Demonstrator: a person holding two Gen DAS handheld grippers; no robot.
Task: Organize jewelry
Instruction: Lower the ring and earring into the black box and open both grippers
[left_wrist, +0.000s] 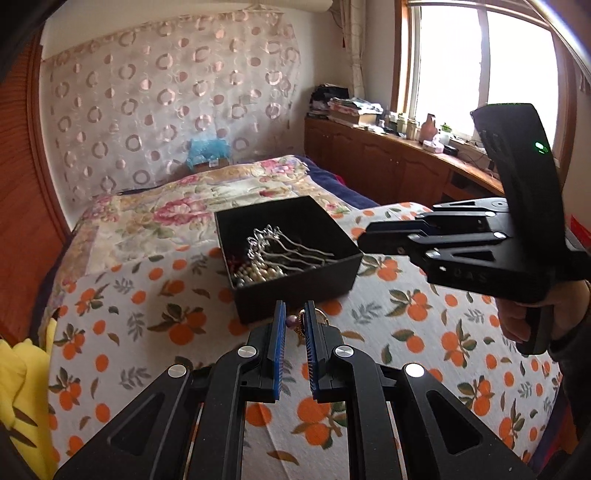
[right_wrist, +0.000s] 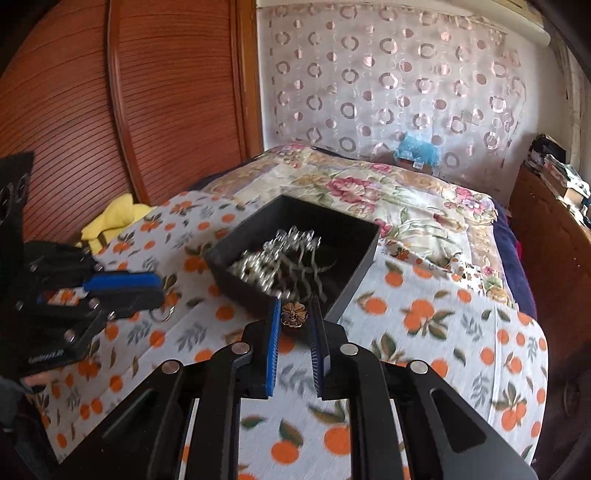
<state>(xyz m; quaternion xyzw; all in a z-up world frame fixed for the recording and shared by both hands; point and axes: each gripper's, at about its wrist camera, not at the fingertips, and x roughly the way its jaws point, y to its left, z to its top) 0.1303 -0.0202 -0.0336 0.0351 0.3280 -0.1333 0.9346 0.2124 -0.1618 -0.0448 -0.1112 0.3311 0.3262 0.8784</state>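
A black open box (left_wrist: 295, 284) sits on the orange-print cloth; it holds silver hairpins (left_wrist: 280, 247) and pearl beads (left_wrist: 255, 275). It also shows in the right wrist view (right_wrist: 243, 280). My left gripper (left_wrist: 294, 314) is just in front of the box, its blue pads closed on a small purple-and-gold jewelry piece (left_wrist: 293, 321). My right gripper (right_wrist: 294, 314) grips a bronze flower-shaped piece (right_wrist: 293, 314) near the box's front corner. The right gripper also shows in the left wrist view (left_wrist: 373, 236), beside the box's right edge. The left gripper shows in the right wrist view (right_wrist: 147, 284).
The orange-print cloth (left_wrist: 147, 332) covers a bed with a floral quilt (left_wrist: 184, 206). A yellow cloth (left_wrist: 14, 387) lies at the left. A metal ring (right_wrist: 162, 315) lies on the cloth by the left gripper. A wooden cabinet (left_wrist: 388, 162) with clutter runs under the window.
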